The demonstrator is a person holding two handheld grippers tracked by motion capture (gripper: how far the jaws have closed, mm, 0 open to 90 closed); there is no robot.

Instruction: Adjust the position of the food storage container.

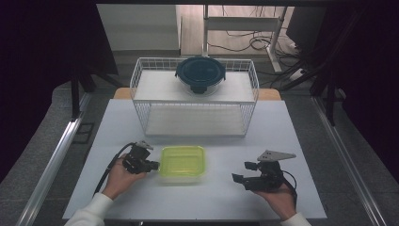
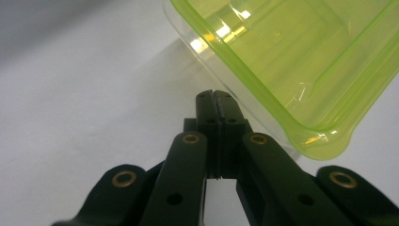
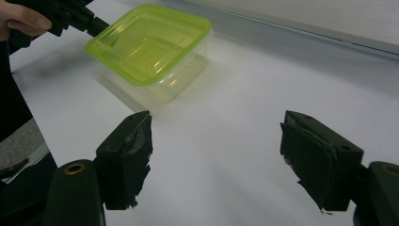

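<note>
A clear box with a yellow-green lid [image 1: 183, 161] sits on the white table [image 1: 282, 136], near its front and a little left of centre. My left gripper [image 1: 154, 165] is shut with nothing between its jaws. Its tips [image 2: 214, 95] sit right at the box's left side, just under the lid's rim [image 2: 282, 113]; I cannot tell whether they touch it. In the right gripper view that gripper [image 3: 96, 23] meets the lid's edge [image 3: 150, 42]. My right gripper [image 1: 241, 171] lies to the right of the box and apart from it, and is open [image 3: 216, 136] over bare table.
A white wire rack [image 1: 195, 101] stands at the back of the table. On its upper shelf sits a round container with a dark blue lid [image 1: 200, 73]. Metal rails run along both sides of the table, and cables lie on the floor behind.
</note>
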